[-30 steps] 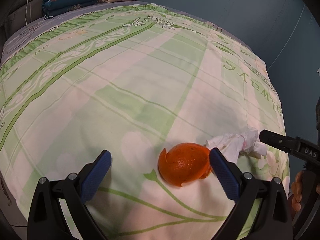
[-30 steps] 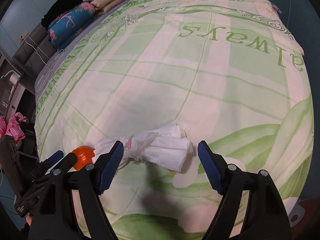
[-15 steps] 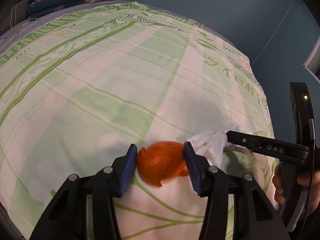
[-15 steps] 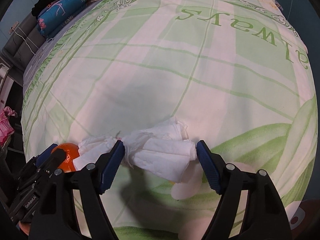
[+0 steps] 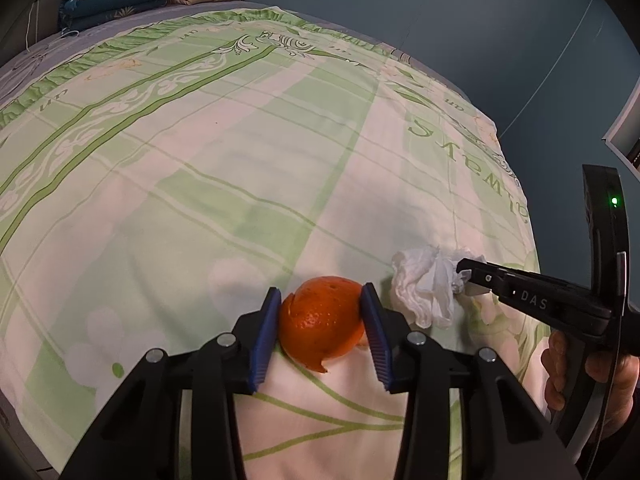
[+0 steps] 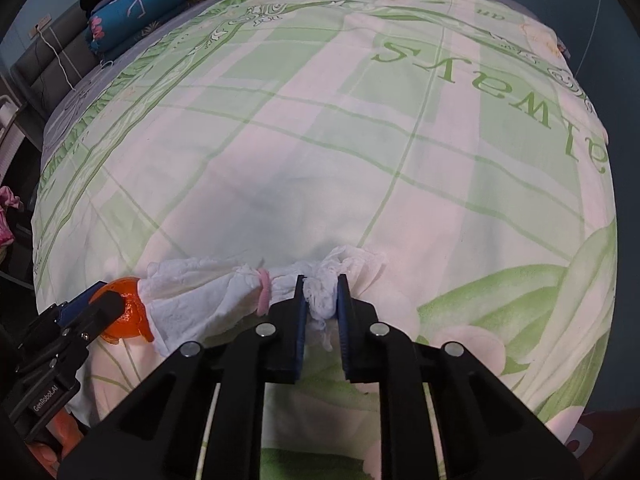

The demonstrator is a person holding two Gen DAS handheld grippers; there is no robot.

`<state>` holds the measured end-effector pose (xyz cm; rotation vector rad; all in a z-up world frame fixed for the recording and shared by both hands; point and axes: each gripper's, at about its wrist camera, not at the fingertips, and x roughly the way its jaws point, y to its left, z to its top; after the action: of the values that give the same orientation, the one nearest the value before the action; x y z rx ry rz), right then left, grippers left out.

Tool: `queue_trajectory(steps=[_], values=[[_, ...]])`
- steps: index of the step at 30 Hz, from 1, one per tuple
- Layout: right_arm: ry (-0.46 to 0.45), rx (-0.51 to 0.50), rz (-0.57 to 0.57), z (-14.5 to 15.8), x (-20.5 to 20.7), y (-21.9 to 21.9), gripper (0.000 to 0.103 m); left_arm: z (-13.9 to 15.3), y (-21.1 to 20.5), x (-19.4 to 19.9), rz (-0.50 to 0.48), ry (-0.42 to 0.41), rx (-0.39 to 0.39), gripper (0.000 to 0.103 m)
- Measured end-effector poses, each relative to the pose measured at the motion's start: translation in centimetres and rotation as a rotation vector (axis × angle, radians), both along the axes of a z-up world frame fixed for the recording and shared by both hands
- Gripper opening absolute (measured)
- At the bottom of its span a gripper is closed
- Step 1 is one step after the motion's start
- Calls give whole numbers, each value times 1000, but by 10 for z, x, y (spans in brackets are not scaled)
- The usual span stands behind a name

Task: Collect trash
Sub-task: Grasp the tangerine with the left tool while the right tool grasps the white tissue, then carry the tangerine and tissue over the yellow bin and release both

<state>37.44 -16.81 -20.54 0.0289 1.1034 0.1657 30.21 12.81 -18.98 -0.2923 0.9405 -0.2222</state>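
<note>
I'm clamping the orange peel (image 5: 320,320) in my left gripper (image 5: 322,334) and the tissue (image 6: 320,300) in my right gripper (image 6: 322,320), both jaws having just been closing near the bed's (image 5: 200,180) front edge; lifting comes next.

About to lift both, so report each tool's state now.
Left tool: just been closing, now shut on the orange peel.
Right tool: just been closing, now shut on the crumpled tissue.
</note>
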Motion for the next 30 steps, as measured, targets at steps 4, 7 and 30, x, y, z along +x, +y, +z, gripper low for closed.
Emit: queue_trajectory(steps=[4, 7, 30], values=[[-29, 6, 3, 8, -6, 0, 9, 6, 4, -6, 12, -9, 2, 38], [-69, 7, 8, 18, -12, 0, 9, 12, 7, -11, 17, -17, 5, 38], [-278, 116, -24, 123, -115, -58, 9, 111, -6, -101, 64, -227, 30, 38]])
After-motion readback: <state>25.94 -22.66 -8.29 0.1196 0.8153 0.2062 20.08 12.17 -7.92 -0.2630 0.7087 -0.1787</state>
